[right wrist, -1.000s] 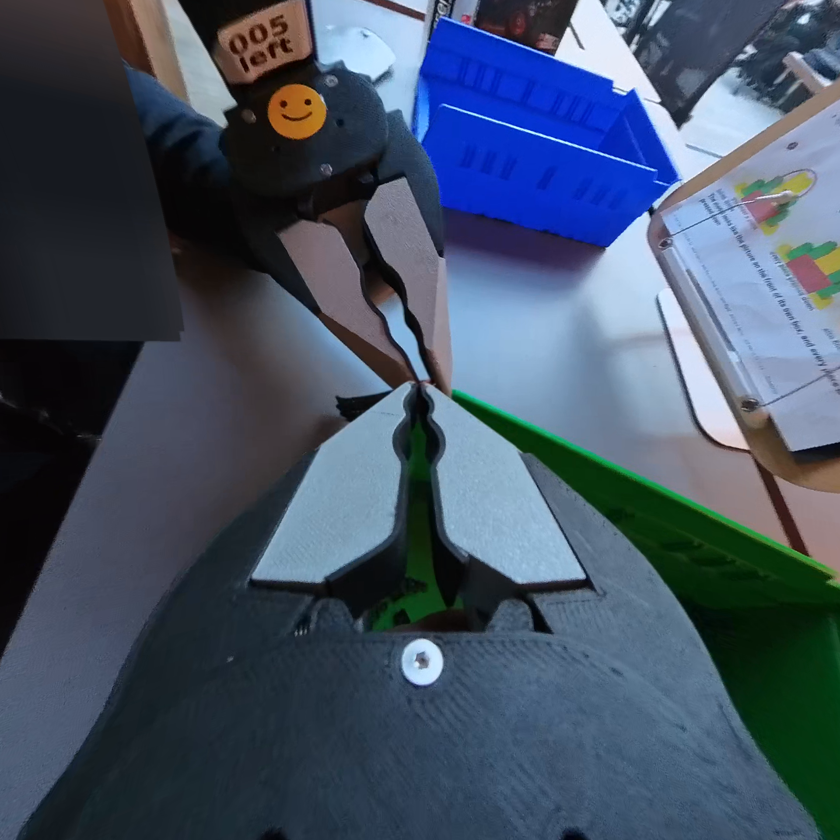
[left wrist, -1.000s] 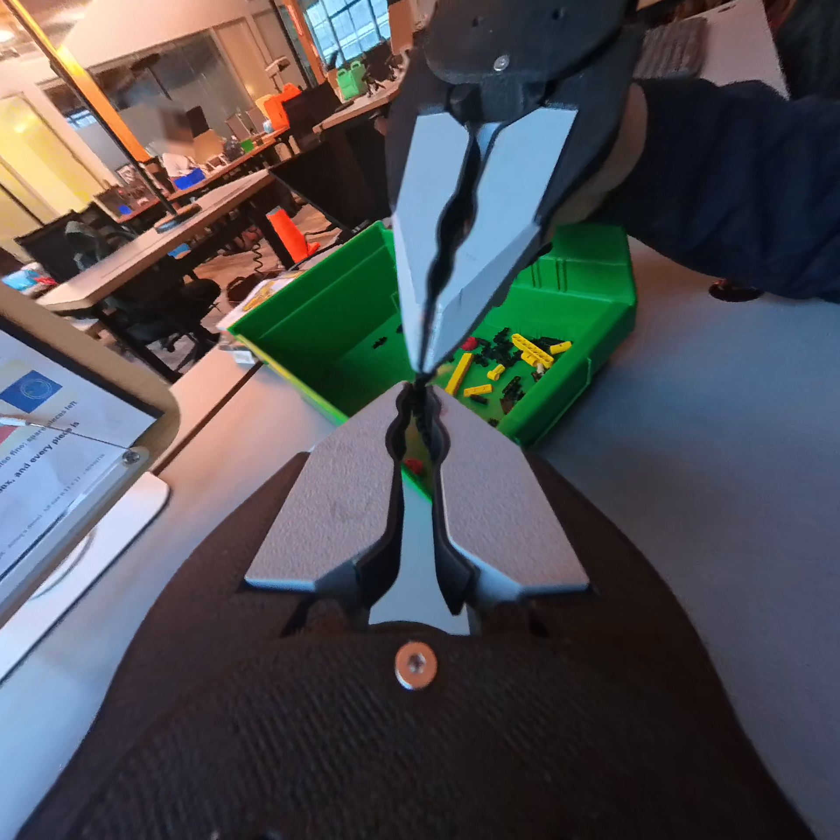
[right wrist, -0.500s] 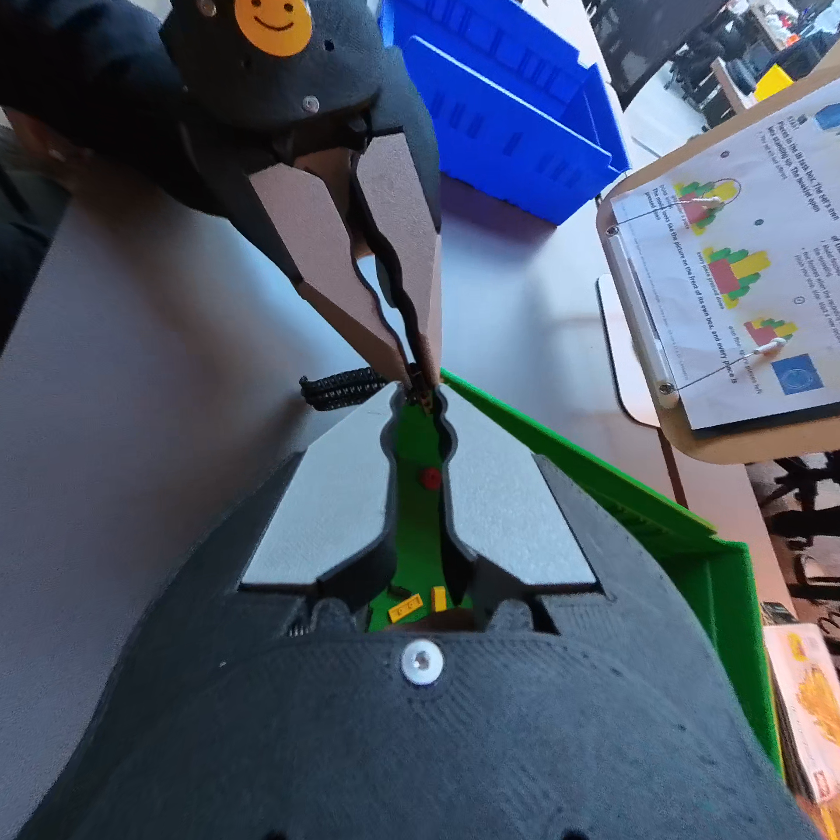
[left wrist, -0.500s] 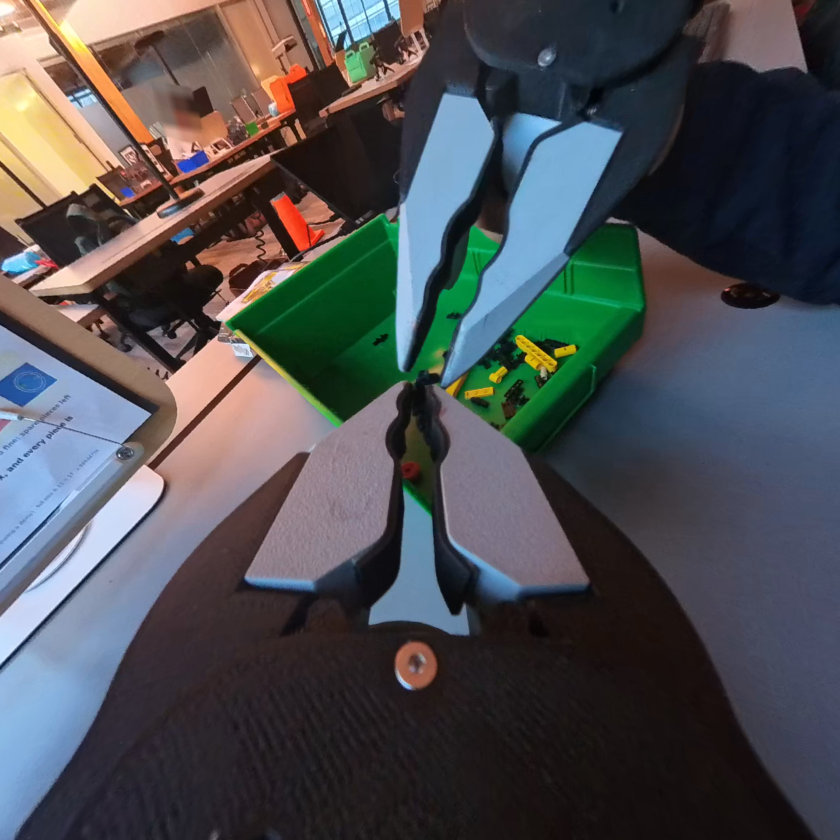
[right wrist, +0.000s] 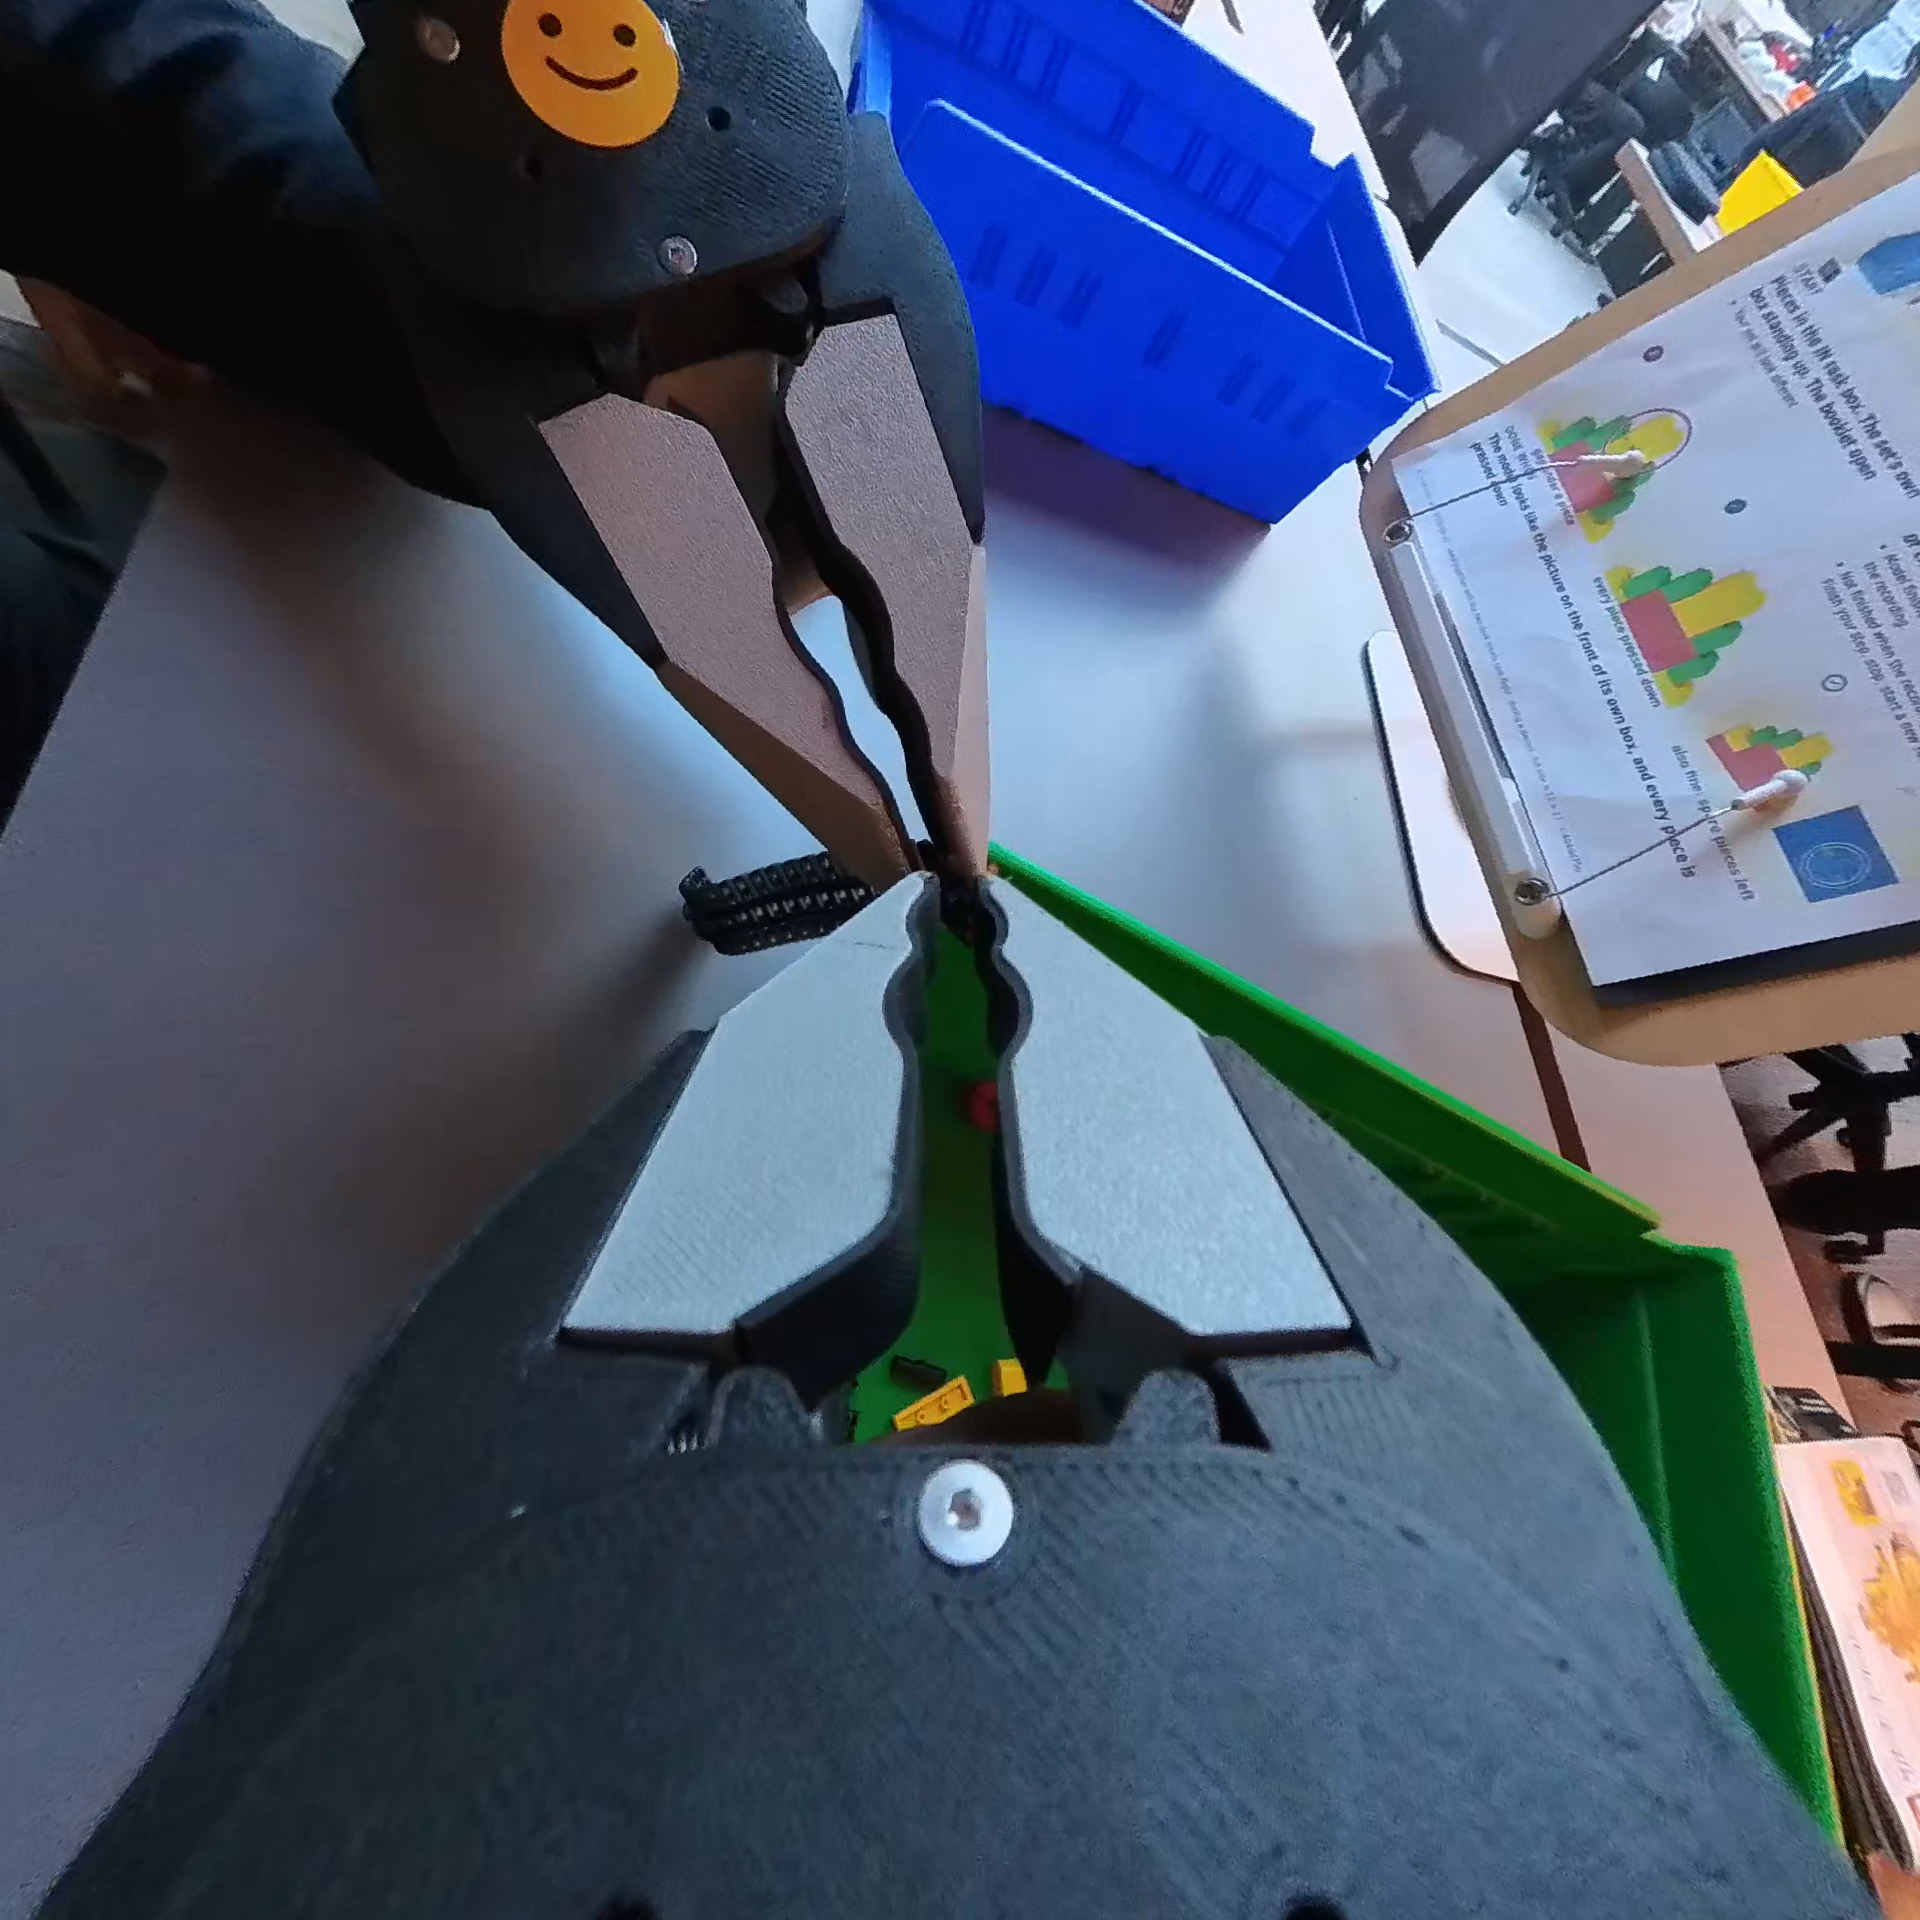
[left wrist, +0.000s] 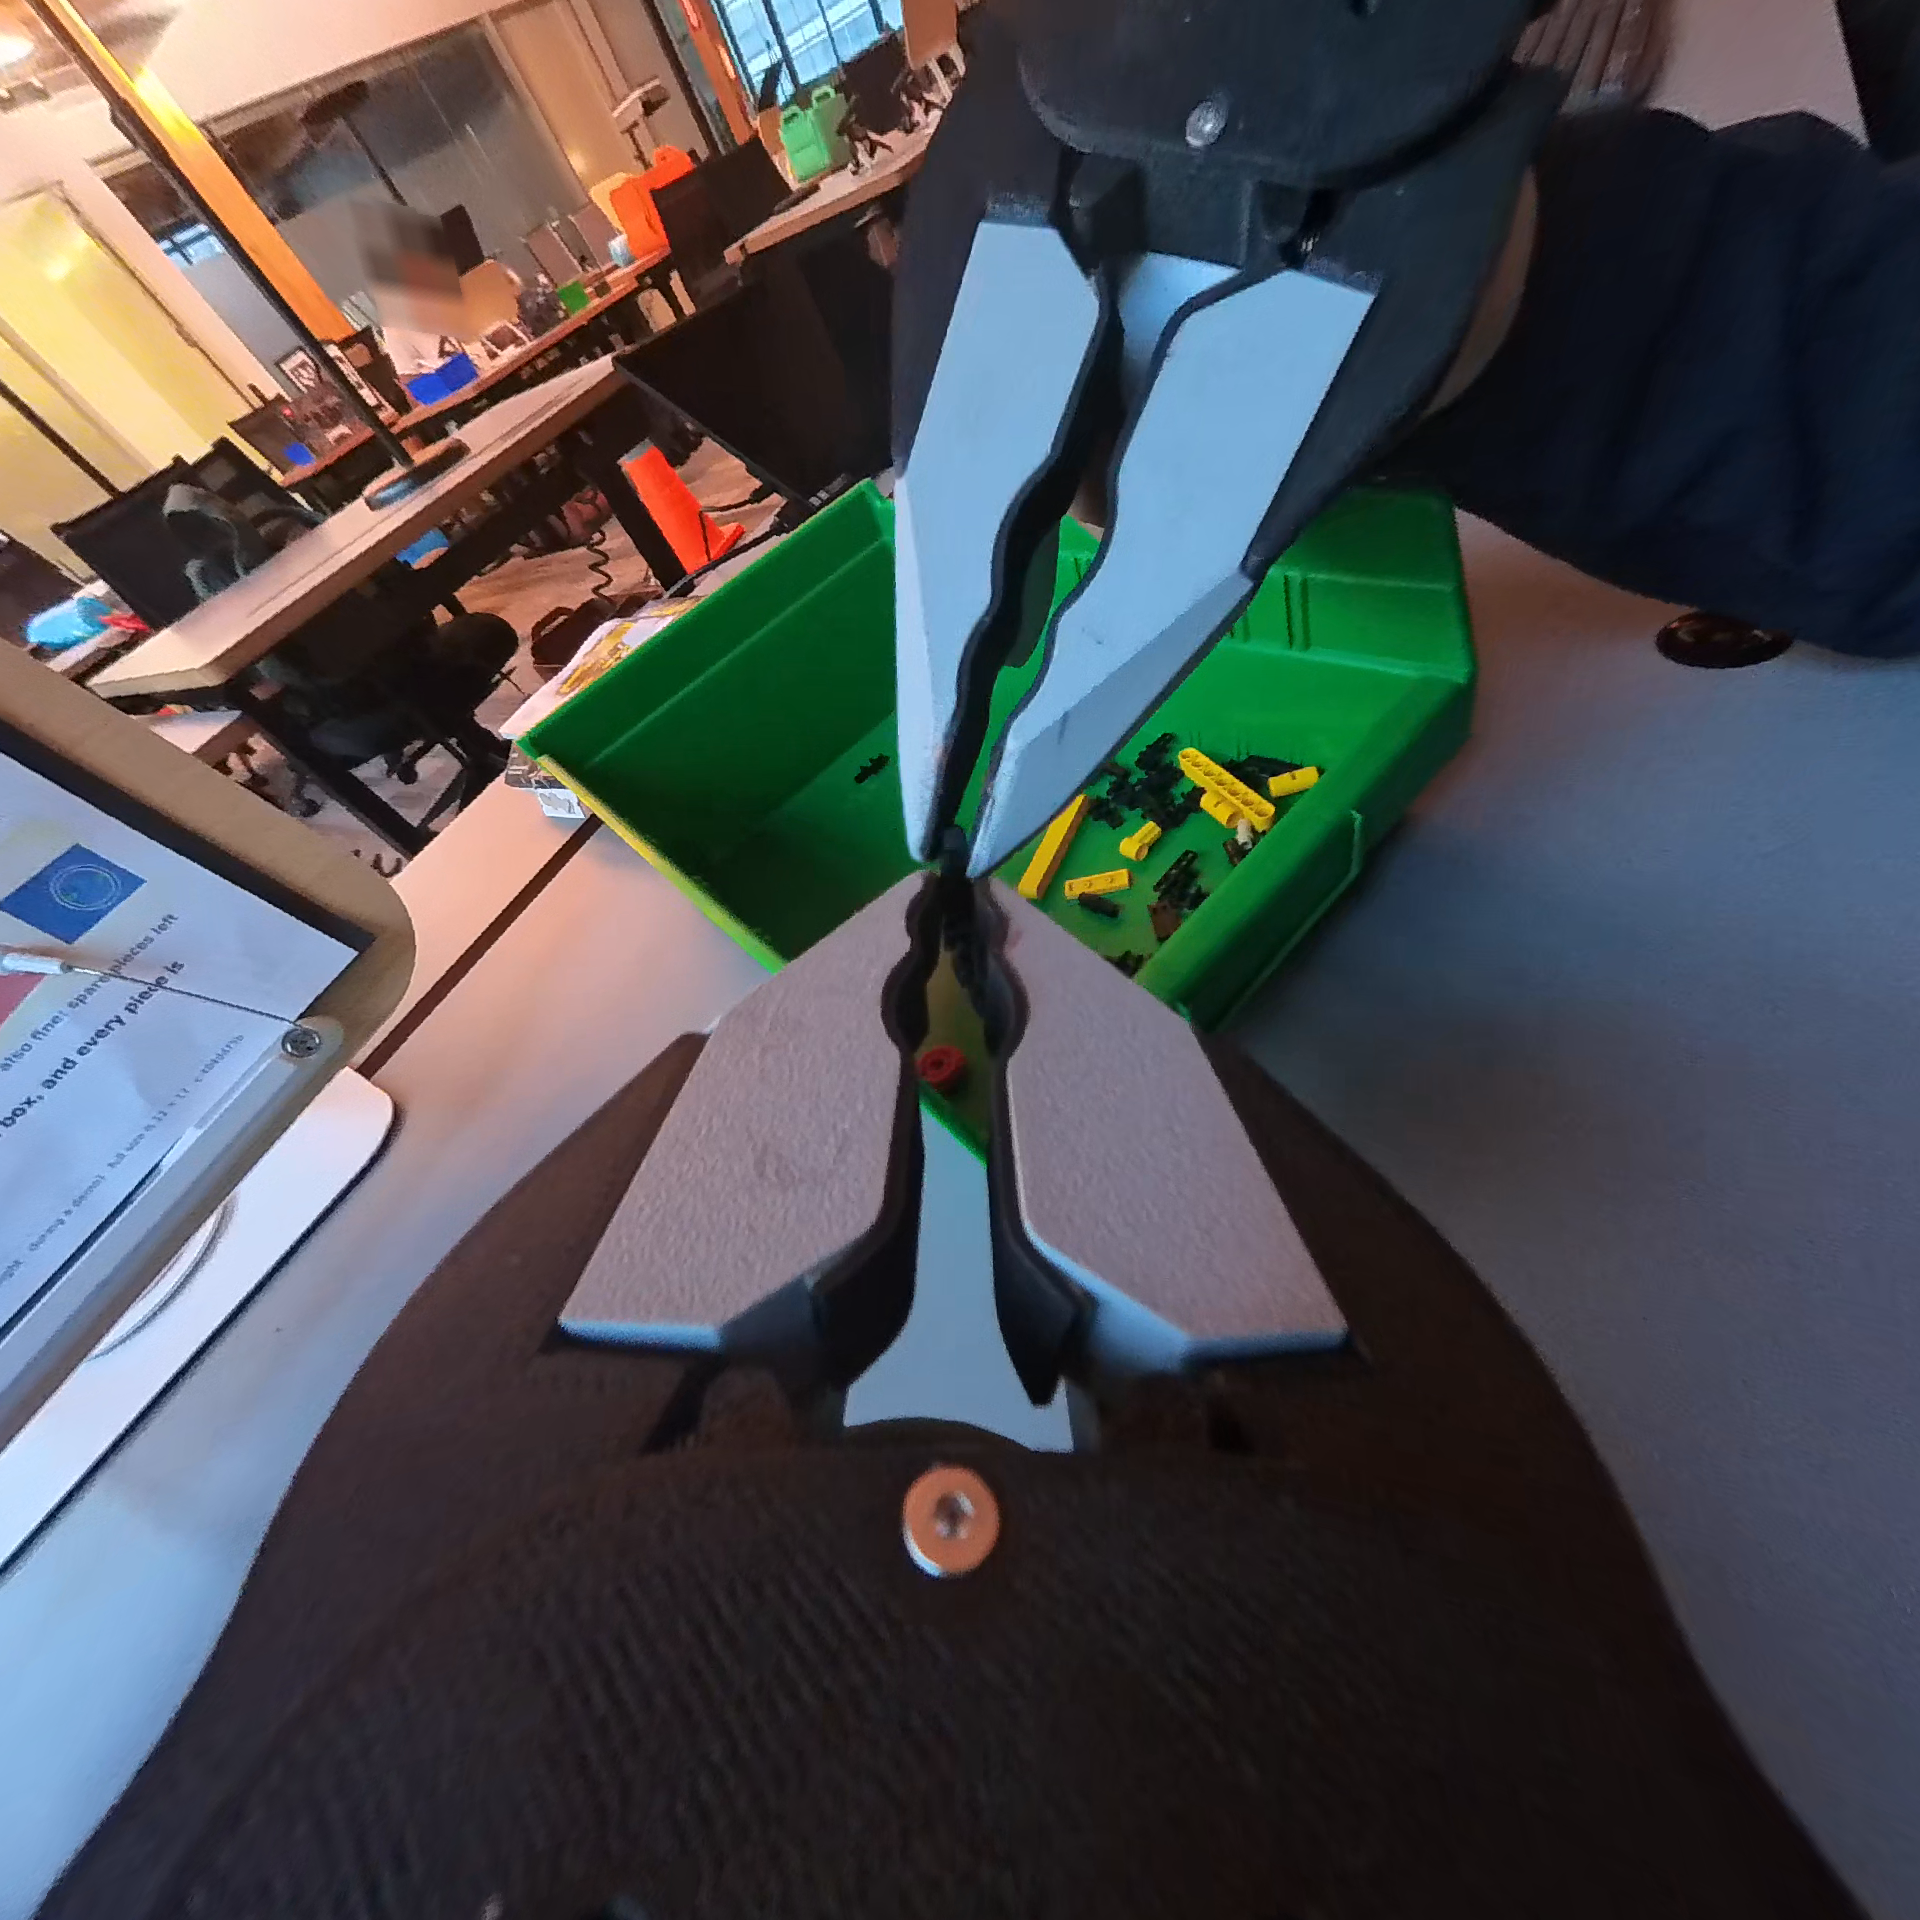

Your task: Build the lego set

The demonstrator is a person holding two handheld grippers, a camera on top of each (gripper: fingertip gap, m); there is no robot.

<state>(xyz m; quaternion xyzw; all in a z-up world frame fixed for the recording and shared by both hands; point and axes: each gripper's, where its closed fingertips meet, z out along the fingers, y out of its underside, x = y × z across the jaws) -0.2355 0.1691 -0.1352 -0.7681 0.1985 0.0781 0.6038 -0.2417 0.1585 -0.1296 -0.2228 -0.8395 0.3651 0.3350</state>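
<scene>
Left wrist view: the left gripper [left wrist: 951,914], its brown-faced fingers nearly closed, pinches a small black lego piece [left wrist: 961,940] at its tips. The right gripper [left wrist: 948,847] meets it tip to tip from straight ahead, grey fingers narrowed onto the same piece. Both hang above a pale grey table [left wrist: 1558,1091]. Just beyond the tips sits a green bin [left wrist: 1340,665] holding loose yellow and black bricks [left wrist: 1174,831]. Left of the gripper stands an instruction sheet on a wooden stand [left wrist: 104,997]. Farther off lies an open office with desks, chairs and an orange cone [left wrist: 670,504]. Right wrist view: a blue bin [right wrist: 1132,301] stands ahead on the table, and a black lego track [right wrist: 774,914] lies beside the tips.
</scene>
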